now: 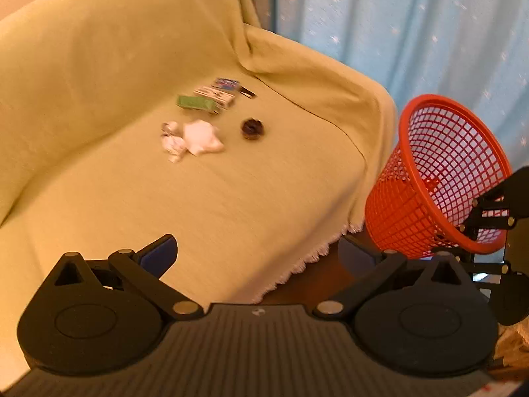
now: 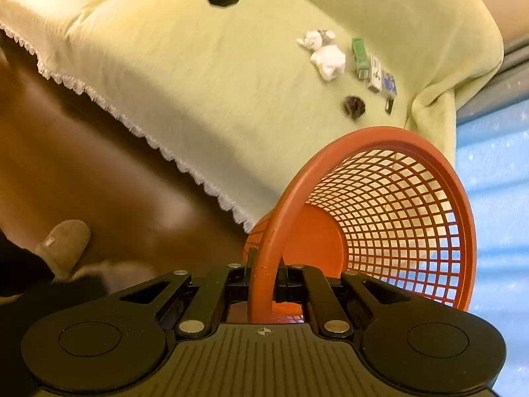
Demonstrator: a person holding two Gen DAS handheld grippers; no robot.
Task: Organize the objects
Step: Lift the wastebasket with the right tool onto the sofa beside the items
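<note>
Our right gripper (image 2: pixel 264 279) clamps the red basket (image 2: pixel 380 198) rim, basket tilted beside the sofa cover (image 1: pixel 231 182); our left gripper (image 1: pixel 258 251) hovers, jaws apart, empty.

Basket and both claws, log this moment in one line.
left claw: open, empty | right claw: shut on basket rim, tilted | basket: empty | items on sofa

My right claw (image 2: pixel 264 276) grips the basket (image 1: pixel 443 178) rim, beside the sofa's (image 1: pixel 231 182) arm. On the seat, boxes (image 1: pixel 211 97) lie behind a crumpled tissue (image 1: pixel 191 139); a small round thing (image 1: pixel 252 128) sits just right of it.
</note>
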